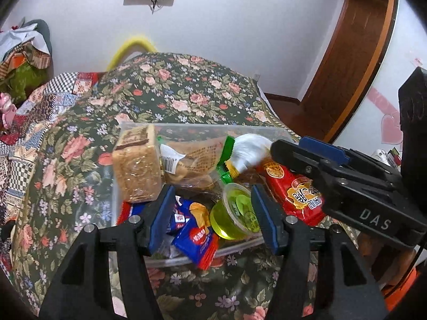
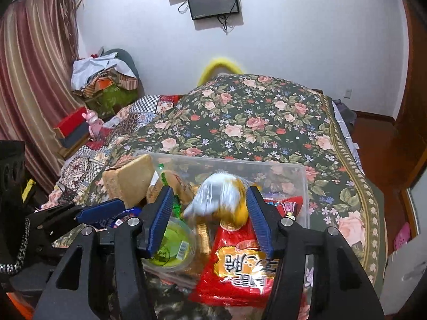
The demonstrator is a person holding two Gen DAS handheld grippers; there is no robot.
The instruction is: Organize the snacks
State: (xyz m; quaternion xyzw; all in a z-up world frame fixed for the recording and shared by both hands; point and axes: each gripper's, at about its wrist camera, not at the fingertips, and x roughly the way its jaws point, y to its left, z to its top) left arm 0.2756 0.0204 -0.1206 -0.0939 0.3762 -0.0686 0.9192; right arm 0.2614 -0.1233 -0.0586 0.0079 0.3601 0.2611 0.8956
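Observation:
A clear plastic bin on the floral bedspread holds snacks: a tan cracker block, a brown bread bag, a white and yellow packet, a green jelly cup, blue wrapped packets and a red packet. My left gripper is open above the bin's near side, empty. My right gripper is open over the bin, with the blurred white and yellow packet between its fingers, above the red packet and beside the jelly cup.
The bin sits on a bed with a floral cover and a patchwork quilt on the left. Screens hang on the far wall. A wooden door frame and floor are to the right. Clutter is piled by the curtain.

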